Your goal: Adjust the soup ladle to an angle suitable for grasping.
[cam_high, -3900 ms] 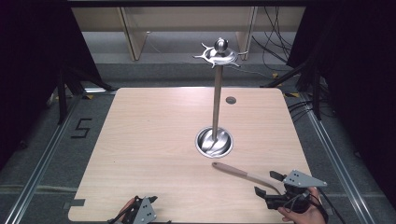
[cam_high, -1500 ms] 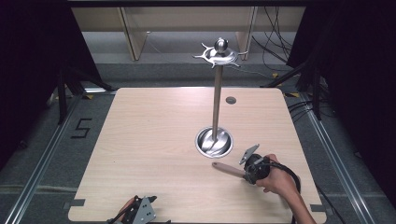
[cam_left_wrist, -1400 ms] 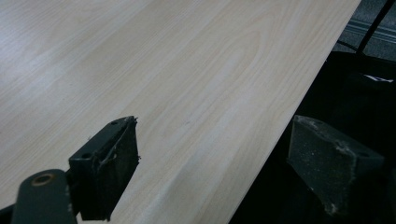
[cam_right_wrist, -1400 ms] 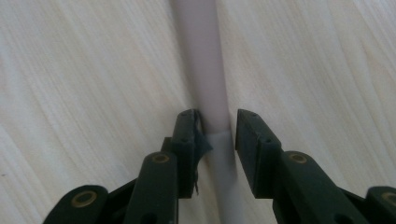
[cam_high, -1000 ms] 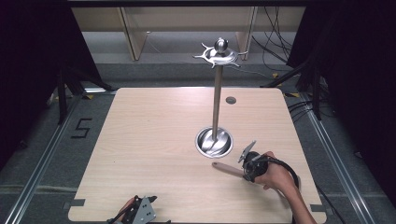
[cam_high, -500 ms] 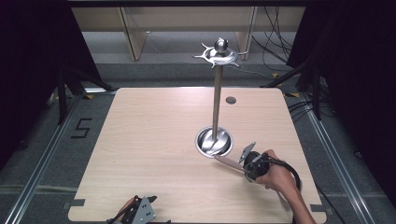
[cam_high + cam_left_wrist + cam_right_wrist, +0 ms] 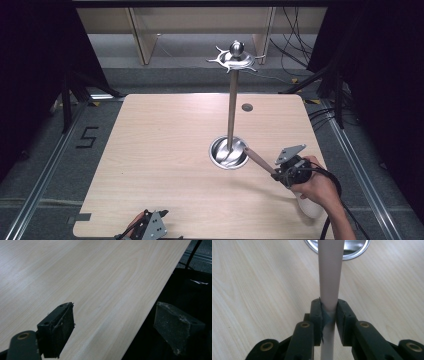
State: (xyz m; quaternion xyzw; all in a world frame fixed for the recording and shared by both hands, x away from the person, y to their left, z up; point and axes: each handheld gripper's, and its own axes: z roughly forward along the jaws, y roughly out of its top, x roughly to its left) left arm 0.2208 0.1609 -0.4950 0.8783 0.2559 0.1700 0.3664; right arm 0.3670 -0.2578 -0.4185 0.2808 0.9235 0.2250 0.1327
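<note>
Right gripper (image 7: 278, 172) lifted, clamping wooden handle (image 7: 259, 160) above table (image 7: 150, 150); left gripper (image 7: 115, 332) wide at edge.

We are seeing a pale wooden rod (image 7: 258, 160) slanting across the lower right of the high view, its upper end lying over the rim of the round metal base. In the right gripper view the rod (image 7: 329, 277) is running straight up the middle of the frame, smooth, pinkish-beige and round.
</note>
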